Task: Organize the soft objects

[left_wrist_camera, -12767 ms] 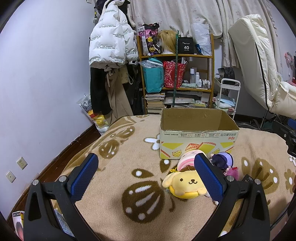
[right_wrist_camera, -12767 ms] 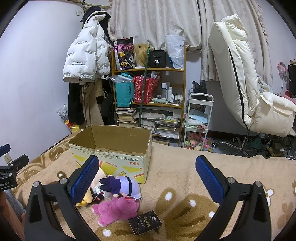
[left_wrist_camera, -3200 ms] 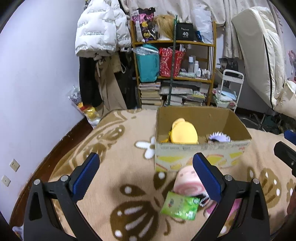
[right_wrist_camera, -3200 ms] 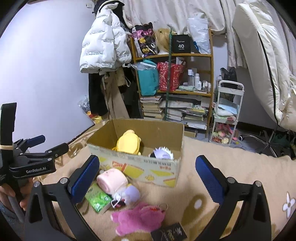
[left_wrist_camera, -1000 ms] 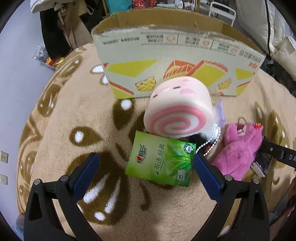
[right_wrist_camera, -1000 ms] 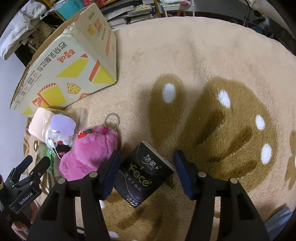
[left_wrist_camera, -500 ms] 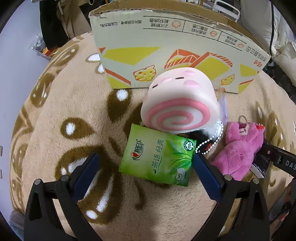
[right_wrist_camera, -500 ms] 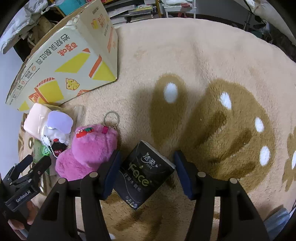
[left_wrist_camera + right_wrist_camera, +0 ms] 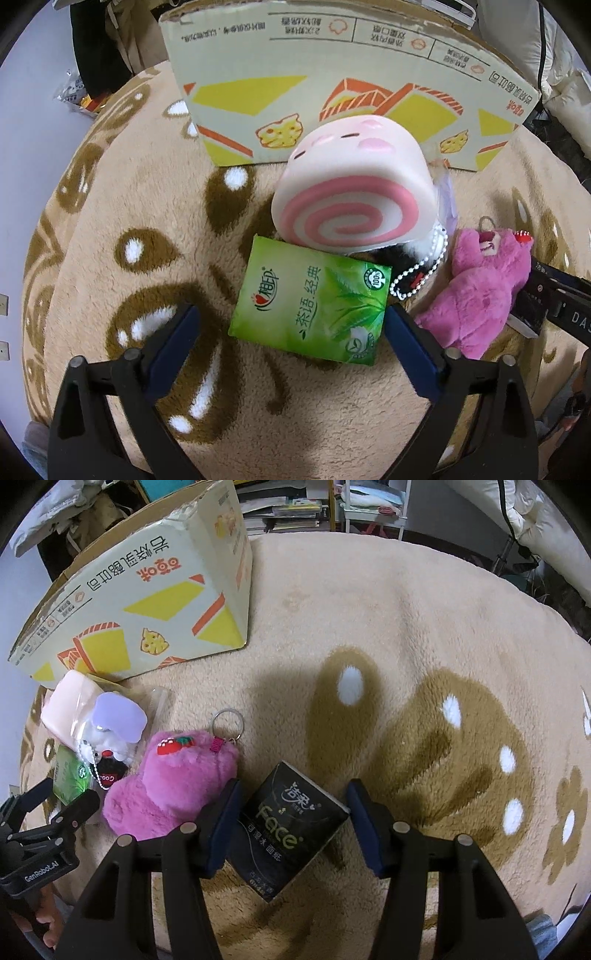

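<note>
On the blanket-covered bed, the left gripper [image 9: 288, 328] hangs spread wide over the green tissue pack [image 9: 312, 304]. Its right pad sits just beside the pack's right edge; the left pad stands well clear. To take the pack well, I judge the gripper should shift so the pack sits centred between the pads, drop low into the pile, then close on the two long edges. The pack's far edge is tucked under the pink swirl roll plush [image 9: 352, 195], so a lift straight up may tip the roll; drawing the pack back first looks safer. The bead chain [image 9: 421, 269] lies near the right pad and could snag.

The right gripper [image 9: 291, 818] is also spread, straddling the black tissue pack [image 9: 286, 829], which lies skewed between the pads. The left pad is very near the pink bear plush [image 9: 173, 779]. Closing there risks pinching fur, so a slight turn to match the pack's sides seems wise.

The left wrist view shows the swirl face of the roll and the print on the cardboard box [image 9: 343, 77], which stands behind the roll. Only the right wrist view shows the key ring [image 9: 228, 722] on the bear, the small lilac toy in its clear bag [image 9: 116, 716], and the open stretch of blanket [image 9: 424, 635] toward the bed's right edge.
</note>
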Demonstrator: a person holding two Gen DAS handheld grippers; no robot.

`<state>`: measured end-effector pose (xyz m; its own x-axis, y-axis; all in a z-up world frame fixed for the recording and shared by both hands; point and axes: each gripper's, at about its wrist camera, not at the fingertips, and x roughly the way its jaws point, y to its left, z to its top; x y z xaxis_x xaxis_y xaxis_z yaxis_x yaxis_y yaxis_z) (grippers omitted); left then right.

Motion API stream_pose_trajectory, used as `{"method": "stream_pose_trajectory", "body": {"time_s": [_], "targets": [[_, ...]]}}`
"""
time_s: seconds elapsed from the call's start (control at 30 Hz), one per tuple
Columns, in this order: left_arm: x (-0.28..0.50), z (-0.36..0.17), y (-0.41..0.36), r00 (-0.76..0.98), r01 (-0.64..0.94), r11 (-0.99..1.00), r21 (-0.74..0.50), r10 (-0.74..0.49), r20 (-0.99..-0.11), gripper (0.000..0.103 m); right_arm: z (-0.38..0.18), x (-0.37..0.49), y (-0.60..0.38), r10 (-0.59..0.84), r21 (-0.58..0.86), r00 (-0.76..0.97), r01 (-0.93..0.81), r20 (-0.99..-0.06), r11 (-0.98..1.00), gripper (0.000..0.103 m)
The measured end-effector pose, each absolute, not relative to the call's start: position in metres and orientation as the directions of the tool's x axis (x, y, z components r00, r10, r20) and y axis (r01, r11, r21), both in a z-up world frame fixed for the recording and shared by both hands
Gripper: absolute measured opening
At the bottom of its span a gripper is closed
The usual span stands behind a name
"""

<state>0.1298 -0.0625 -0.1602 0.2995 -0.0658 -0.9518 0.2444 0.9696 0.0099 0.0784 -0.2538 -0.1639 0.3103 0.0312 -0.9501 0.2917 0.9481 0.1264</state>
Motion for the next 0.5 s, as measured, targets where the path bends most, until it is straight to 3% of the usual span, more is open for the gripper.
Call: {"method": "stream_pose_trajectory", "body": {"time_s": [0.1,0.5], "targets": [[0.132,-0.166,-0.061,0.257,0.25,0.968,-0.032,-0.098,-0.961,0.078,-0.162,0.077,-0.259,0.046,0.141,0.308,0.297,-0.95,0.945,0.06],[0.114,-0.14,-0.051,0.348,0.212,0.977,-0.015,-0.09,-0.933,0.078,-0.131,0.068,-0.264,0.002,0.132,0.431,0.271,-0.902,0.953,0.057]]}}
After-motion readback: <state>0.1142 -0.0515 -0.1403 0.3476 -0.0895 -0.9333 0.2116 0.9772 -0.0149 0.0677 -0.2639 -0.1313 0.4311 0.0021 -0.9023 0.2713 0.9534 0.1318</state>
